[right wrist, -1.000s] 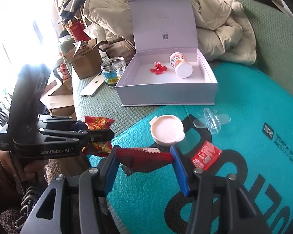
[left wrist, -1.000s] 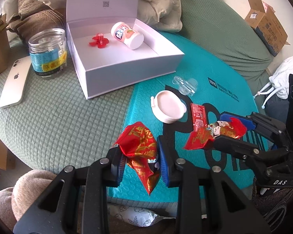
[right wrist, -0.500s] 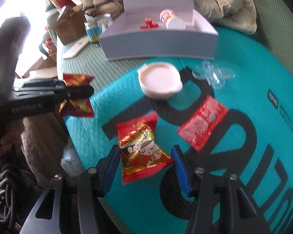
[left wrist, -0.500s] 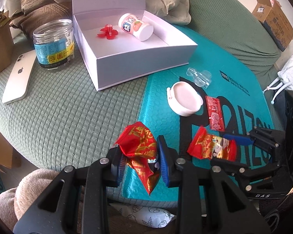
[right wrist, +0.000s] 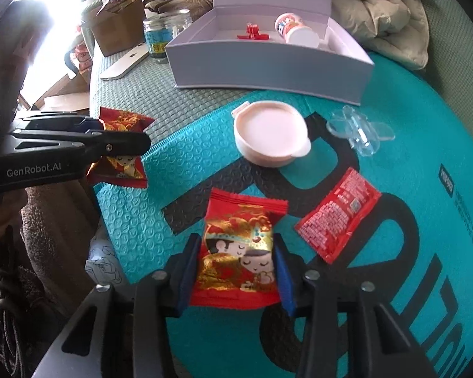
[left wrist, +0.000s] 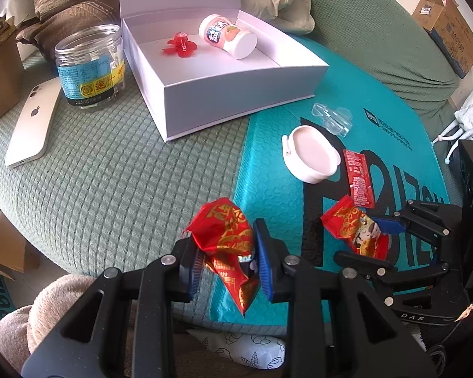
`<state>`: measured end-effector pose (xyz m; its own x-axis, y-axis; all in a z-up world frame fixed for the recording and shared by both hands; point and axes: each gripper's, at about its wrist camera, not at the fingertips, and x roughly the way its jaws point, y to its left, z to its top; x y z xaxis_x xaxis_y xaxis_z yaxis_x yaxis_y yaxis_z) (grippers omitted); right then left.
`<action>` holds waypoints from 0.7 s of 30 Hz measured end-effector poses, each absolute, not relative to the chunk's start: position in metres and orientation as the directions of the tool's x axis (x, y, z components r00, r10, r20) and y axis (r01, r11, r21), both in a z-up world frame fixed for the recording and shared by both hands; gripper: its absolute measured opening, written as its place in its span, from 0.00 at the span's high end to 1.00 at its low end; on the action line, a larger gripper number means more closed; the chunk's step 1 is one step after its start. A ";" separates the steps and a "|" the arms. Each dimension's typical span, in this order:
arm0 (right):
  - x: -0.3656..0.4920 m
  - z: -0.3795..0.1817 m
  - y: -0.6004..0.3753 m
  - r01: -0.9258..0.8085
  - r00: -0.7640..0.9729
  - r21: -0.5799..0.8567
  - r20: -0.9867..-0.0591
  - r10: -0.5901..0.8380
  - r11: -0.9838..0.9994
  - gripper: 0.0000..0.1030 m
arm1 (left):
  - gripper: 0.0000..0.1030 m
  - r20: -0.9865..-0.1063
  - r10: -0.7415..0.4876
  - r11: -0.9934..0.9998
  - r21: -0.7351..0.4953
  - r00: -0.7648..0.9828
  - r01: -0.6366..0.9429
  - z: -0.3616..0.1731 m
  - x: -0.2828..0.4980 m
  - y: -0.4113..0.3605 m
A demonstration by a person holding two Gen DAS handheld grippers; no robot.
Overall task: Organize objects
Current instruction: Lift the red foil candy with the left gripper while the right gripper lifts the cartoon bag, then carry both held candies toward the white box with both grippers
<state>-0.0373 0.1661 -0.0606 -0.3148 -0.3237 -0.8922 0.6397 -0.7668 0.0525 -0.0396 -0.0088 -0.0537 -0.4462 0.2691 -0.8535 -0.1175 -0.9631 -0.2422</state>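
**Second candy packet being gripped; box still to be filled**

Cluttered sofa, green textured cover (left wrist: 104, 182), teal padded mailer (right wrist: 410, 126) spread across it. Open white box (left wrist: 236, 94) at the far side, already holding a red plastic flower (left wrist: 179, 44) and a small pink bottle (left wrist: 227, 36) on its side. Still loose on the mailer: pink lid (right wrist: 269, 134), clear plastic clip (right wrist: 358, 130), flat red sachet (right wrist: 337, 214).

Left gripper (left wrist: 225, 261) clenched on a crumpled red candy packet (left wrist: 227, 239), held clear of the cover near the sofa's front edge. Right gripper (right wrist: 236, 271) lowered over a second red candy packet (right wrist: 239, 249) lying flat on the mailer; jaws just been closing, blue pads now at both side edges of the packet. Firm pinch not confirmed; contact apparent from the wrist view.

Step in hand, as judged: securing the second packet. Next move calls for a full squeeze, a lift, then carrying both packets across to the box and releasing above its free floor, clear of bottle and flower. Risk: slippery foil sliding out of a light grip.
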 end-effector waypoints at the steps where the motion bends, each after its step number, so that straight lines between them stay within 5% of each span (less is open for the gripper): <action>1: -0.038 -0.057 0.168 0.634 -0.317 0.069 -0.885 -0.341 -0.770 0.59 | 0.73 -0.853 0.270 -0.963 -0.244 -0.446 -0.117 -0.054 -0.040 -0.009; 21: -0.038 -0.018 0.156 0.665 -0.376 0.045 -0.842 -0.386 -0.746 0.59 | 0.76 -0.827 0.269 -0.963 -0.248 -0.494 -0.108 -0.023 -0.034 -0.014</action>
